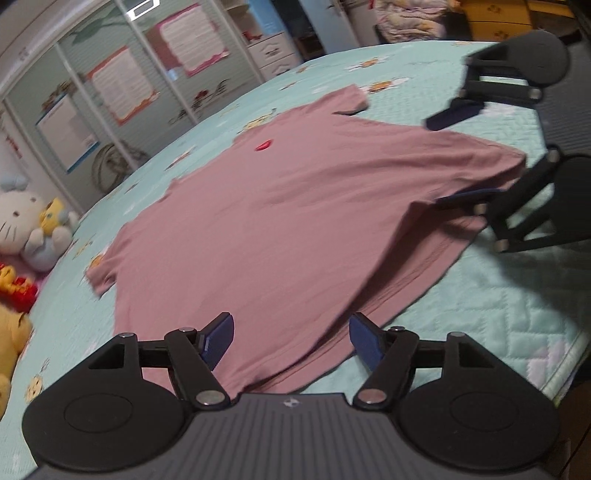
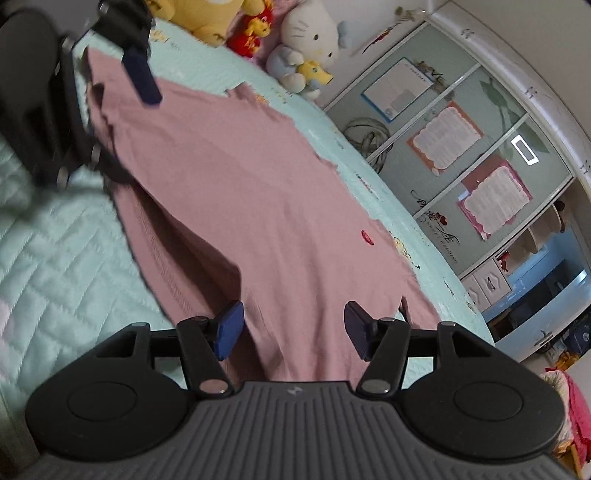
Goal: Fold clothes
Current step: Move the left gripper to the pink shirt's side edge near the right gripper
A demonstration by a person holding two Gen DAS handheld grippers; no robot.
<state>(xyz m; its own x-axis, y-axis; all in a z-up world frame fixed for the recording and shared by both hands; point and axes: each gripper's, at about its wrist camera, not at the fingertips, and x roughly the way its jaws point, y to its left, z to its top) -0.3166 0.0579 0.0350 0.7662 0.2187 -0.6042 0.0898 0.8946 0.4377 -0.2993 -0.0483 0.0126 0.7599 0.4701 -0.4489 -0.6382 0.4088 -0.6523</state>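
Shirt: a dusty-pink short-sleeved cotton T-shirt [image 1: 280,206] lies spread on the bed, mostly flat. In the left wrist view its two sleeves point to about 8 and 12 o'clock, and its hem runs from 6 toward 3 o'clock.
Shirt detail: a small red oval patch [image 1: 263,145] sits on the cloth toward 11 o'clock of the shirt's middle.
Hem: along the hem side the cloth is lifted and doubled, so a second layer with a stitched edge shows beneath – clearest in the right wrist view at about 8 o'clock.
Left claw: the black two-finger left gripper [image 1: 291,341] with blue pads is spread wide over the hem near the sleeve-side corner; pink cloth lies between the pads, but neither pad presses on it.
Right claw: the matching right gripper [image 2: 293,328] is also spread, its pads standing either side of the other hem corner without pinching it. In the left wrist view it appears at 2 to 3 o'clock, one blue pad under the raised edge and the other well above it.
Bed: a pale mint quilted bedspread [image 1: 491,295] printed with small cartoon figures carries the shirt.
Toys: a white plush cat [image 2: 314,31], a small blue-and-yellow plush and a yellow plush bear sit at the bed's far edge.
Backdrop: a sliding-door wardrobe [image 2: 461,140] with papers stuck to its panels – beyond the bed, near 2 o'clock in the right wrist view.
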